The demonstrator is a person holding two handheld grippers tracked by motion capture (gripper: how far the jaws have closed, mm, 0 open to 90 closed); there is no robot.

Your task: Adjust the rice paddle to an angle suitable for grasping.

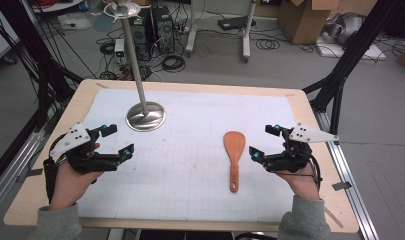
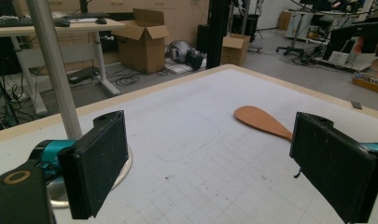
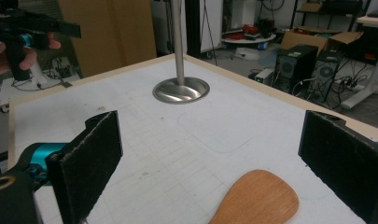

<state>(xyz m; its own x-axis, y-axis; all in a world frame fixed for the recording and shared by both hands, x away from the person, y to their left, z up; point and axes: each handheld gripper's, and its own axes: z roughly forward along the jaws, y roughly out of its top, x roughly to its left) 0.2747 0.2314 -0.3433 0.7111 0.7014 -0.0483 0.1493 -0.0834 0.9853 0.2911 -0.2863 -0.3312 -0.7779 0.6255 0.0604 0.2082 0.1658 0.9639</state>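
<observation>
The surface [image 1: 310,107] is a pale wooden top, almost wholly covered by a white gridded mat [image 1: 190,150]. Toward its far edge, left of centre, stands a metal stand [image 1: 145,117]: a round shiny base with a slim pole rising and leaning toward the far side. The left gripper [image 1: 119,140] hovers over the left edge of the mat, fingers [image 2: 100,163] wide apart with nothing between them. The right gripper [image 1: 264,142] hangs near the right edge, its fingers [image 3: 86,163] likewise spread wide and bare. A wooden spatula [image 1: 234,152] lies flat on the mat right of centre, just beside the right gripper, blade toward the far edge and handle toward the near edge.
</observation>
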